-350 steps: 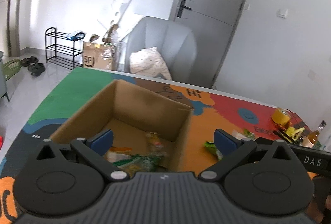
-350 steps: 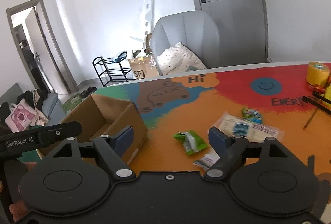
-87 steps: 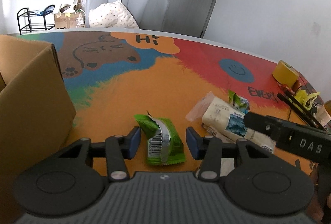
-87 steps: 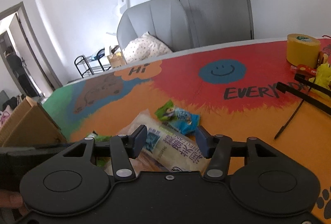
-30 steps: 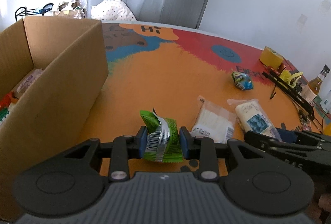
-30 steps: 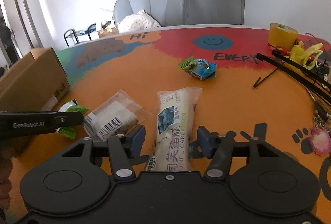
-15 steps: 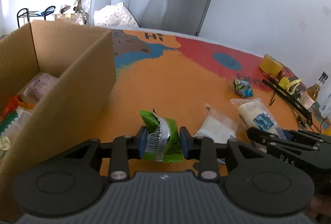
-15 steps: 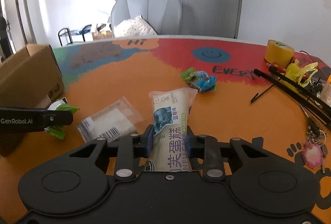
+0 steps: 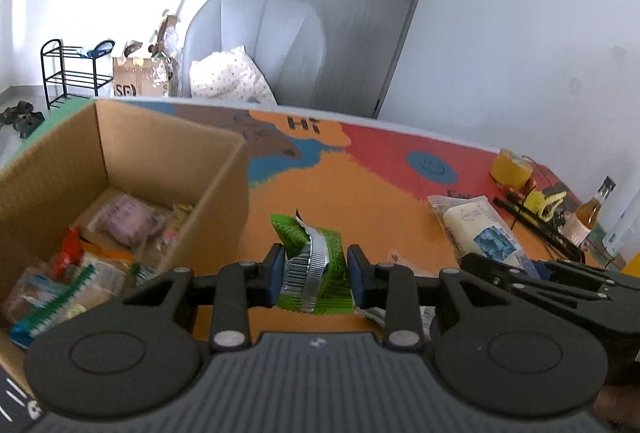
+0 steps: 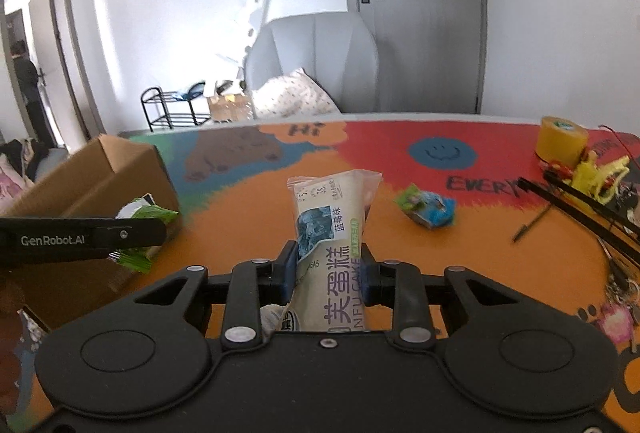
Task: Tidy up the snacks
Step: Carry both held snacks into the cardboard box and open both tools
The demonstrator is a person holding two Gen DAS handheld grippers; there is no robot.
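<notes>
The left gripper is clamped on a green snack packet — beside the cardboard box. The right gripper pinches a white cake pack.

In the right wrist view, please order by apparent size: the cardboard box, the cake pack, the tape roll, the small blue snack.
1. Cardboard box
2. Cake pack, though it is held near the camera, so this is unsure
3. Tape roll and blue snack look alike
</notes>
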